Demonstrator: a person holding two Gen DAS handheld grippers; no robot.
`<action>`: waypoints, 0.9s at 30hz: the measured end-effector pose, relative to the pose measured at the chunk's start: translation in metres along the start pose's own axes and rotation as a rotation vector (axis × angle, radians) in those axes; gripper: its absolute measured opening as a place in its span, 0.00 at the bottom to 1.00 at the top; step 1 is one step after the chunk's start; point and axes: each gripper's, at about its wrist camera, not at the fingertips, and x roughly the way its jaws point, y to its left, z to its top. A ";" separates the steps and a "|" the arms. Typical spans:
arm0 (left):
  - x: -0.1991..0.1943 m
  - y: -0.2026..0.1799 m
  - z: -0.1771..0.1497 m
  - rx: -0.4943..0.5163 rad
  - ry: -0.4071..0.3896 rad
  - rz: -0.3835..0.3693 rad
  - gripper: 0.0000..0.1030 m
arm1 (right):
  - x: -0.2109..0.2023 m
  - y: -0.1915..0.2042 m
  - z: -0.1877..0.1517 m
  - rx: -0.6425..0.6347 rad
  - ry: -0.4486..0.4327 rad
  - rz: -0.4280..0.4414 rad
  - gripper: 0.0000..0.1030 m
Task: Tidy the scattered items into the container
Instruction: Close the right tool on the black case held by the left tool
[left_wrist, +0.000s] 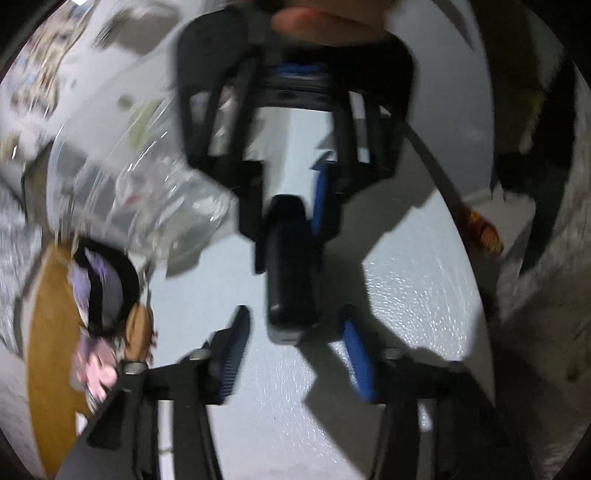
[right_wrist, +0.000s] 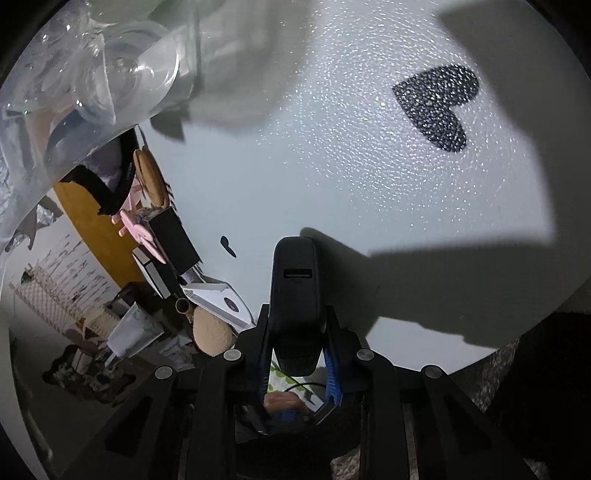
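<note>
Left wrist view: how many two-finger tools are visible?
2. The left tool at the bottom, fingers apart either side of the black device's end; the right tool opposite, above centre, shut on that device.

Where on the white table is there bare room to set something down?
The white table is bare between the black heart mark and the black device. It is crowded on the left, around the clear container and the stacked boxes.

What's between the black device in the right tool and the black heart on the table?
Nothing: bare white tabletop, partly shadowed, seen in the right wrist view.
</note>
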 end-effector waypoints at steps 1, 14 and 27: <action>0.000 0.001 -0.001 0.008 -0.004 0.003 0.33 | 0.000 0.000 0.000 0.005 -0.002 -0.003 0.25; -0.005 0.026 -0.008 -0.016 -0.057 -0.094 0.25 | -0.034 0.090 -0.048 -0.779 -0.088 -0.489 0.69; -0.006 0.030 -0.012 -0.025 -0.091 -0.158 0.25 | 0.039 0.027 -0.147 -2.571 -0.052 -1.186 0.41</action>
